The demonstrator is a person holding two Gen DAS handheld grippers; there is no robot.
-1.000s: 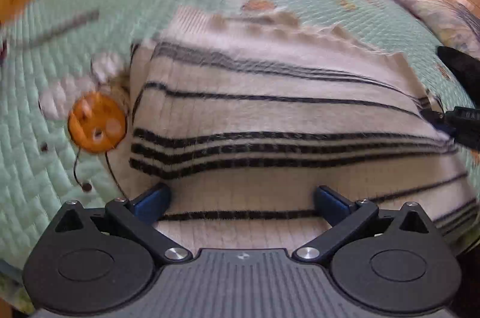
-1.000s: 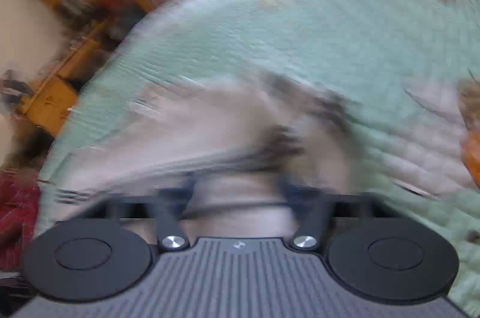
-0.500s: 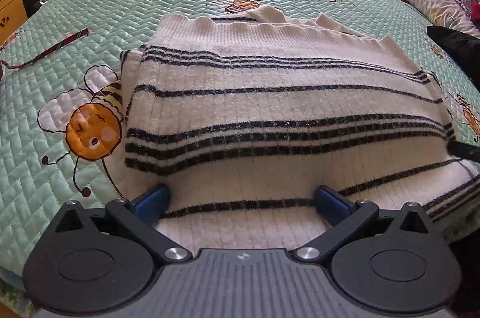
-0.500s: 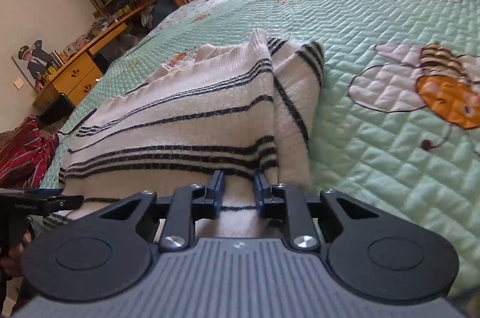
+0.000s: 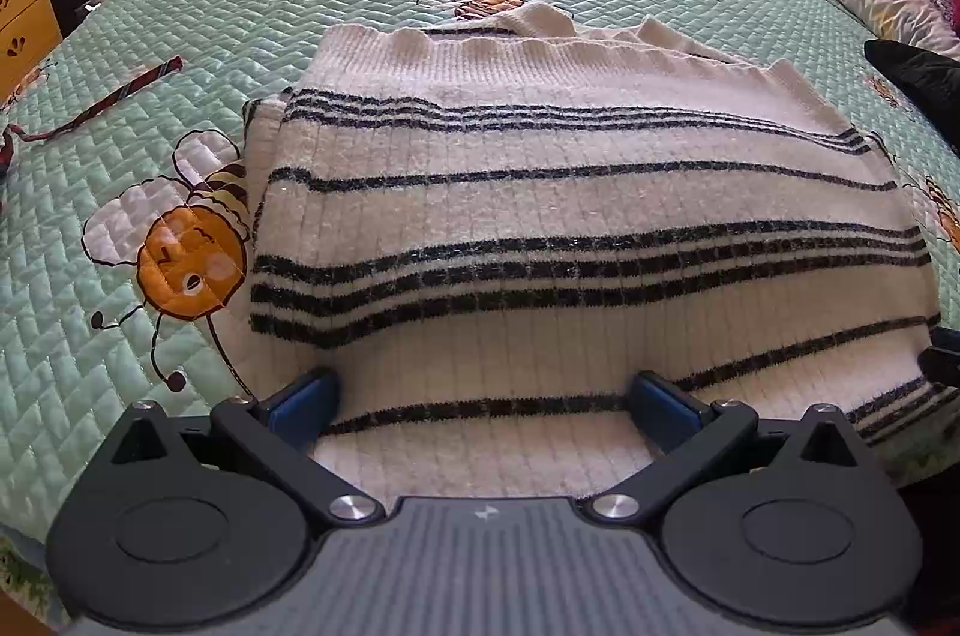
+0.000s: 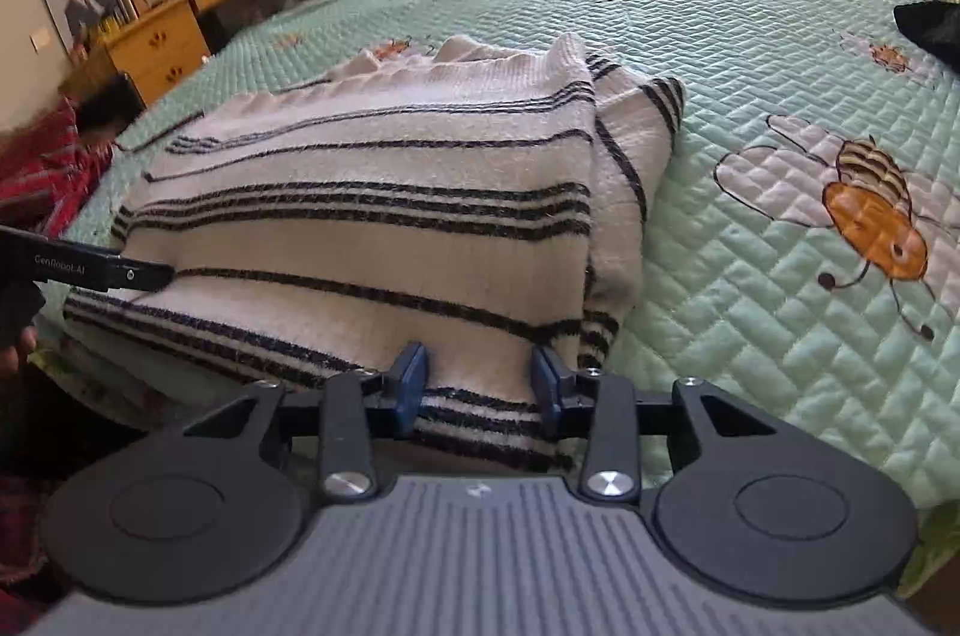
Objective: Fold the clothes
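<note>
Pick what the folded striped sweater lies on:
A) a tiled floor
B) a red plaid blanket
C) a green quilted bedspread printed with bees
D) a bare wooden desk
C: the cream, black-striped sweater rests on the green quilted bedspread, with a bee print just beside its left edge.

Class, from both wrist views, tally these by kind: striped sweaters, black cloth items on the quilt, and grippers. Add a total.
Striped sweater: 1
Black cloth item: 1
Grippers: 2, the left gripper and the right gripper, whose jaws have just been opening with the sweater's hem between them
Total: 4
</note>
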